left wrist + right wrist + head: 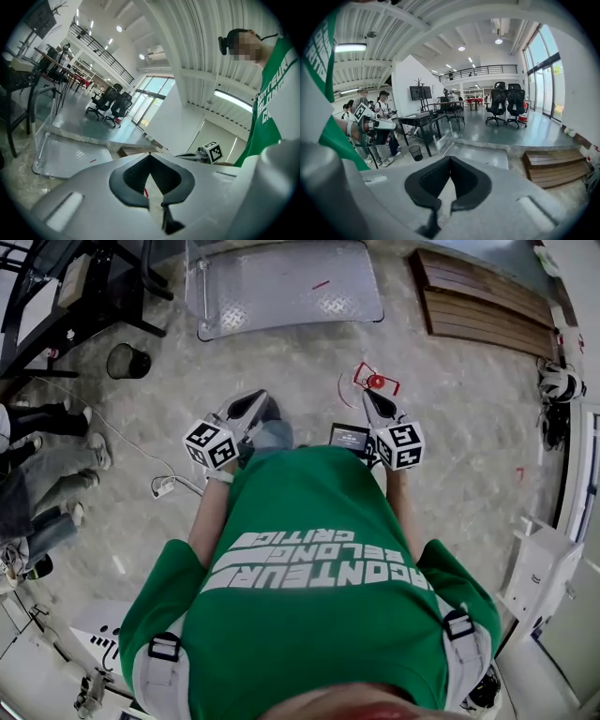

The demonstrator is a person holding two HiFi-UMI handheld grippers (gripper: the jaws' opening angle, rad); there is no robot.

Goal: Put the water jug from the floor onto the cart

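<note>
No water jug shows in any view. The cart [281,287], a flat platform of diamond-patterned metal with a rail handle, stands on the floor ahead of me; it also shows as the cart [70,154] and the cart [480,157] in the two gripper views. My left gripper [248,407] and right gripper [378,409] are held side by side in front of my green shirt, both pointing toward the cart. Seen along its own jaws, the left gripper [149,155] has its tips touching with nothing between them. The right gripper [450,158] is likewise shut and empty.
A small red wire object [375,381] lies on the floor just ahead of the right gripper. A wooden step [487,301] is at far right, a black bin [127,362] and a black desk frame at far left. People [47,474] stand at left. White equipment [544,577] is at right.
</note>
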